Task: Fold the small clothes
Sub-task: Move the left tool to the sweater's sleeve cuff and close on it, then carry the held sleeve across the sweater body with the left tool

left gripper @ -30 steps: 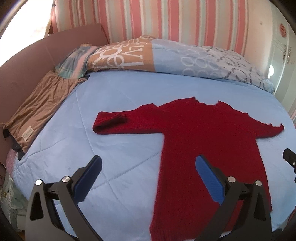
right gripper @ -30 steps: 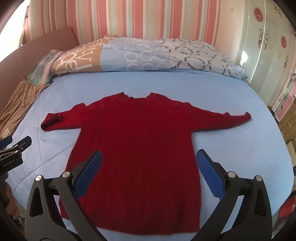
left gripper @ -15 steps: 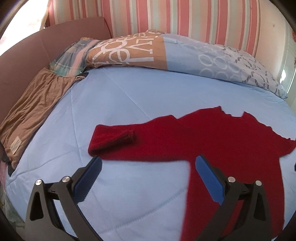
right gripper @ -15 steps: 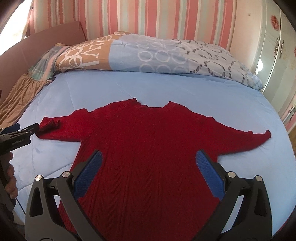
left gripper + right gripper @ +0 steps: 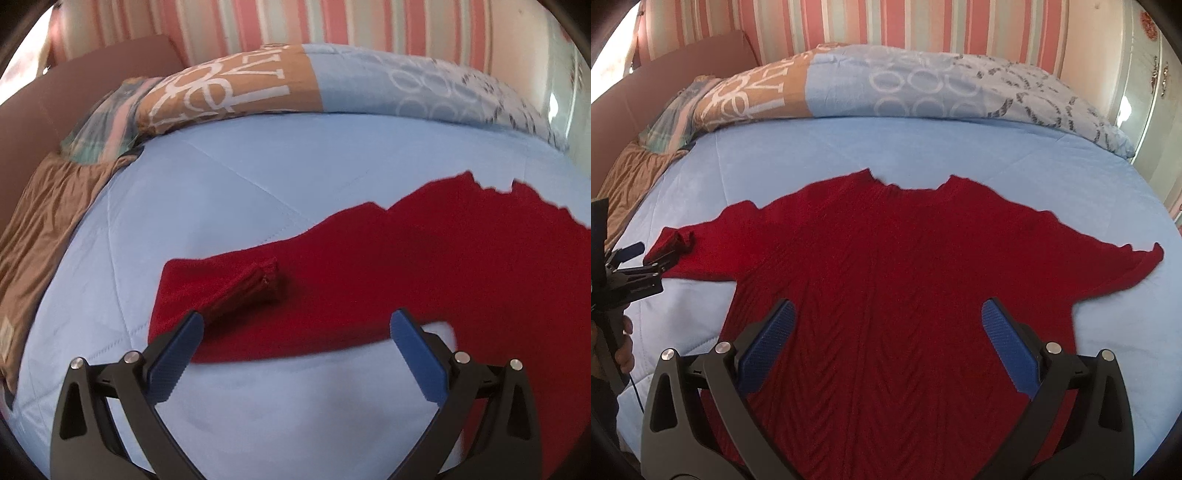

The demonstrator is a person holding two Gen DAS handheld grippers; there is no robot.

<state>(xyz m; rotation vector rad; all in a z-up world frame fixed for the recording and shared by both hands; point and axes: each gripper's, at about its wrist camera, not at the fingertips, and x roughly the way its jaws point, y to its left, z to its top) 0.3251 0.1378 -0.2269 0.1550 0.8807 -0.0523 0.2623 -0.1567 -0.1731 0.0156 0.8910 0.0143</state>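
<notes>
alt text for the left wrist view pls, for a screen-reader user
A red knit sweater lies flat on a light blue bedspread, its near sleeve cuff turned back on itself. The left gripper, open and empty, hangs just short of that sleeve. Behind are a patterned duvet and brown fabric at left.

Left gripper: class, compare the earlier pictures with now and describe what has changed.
The left gripper has moved forward to the turned-back end of the red sweater's sleeve, open, nothing grasped. The right gripper also advanced over the body. The sweater stays flat.
</notes>
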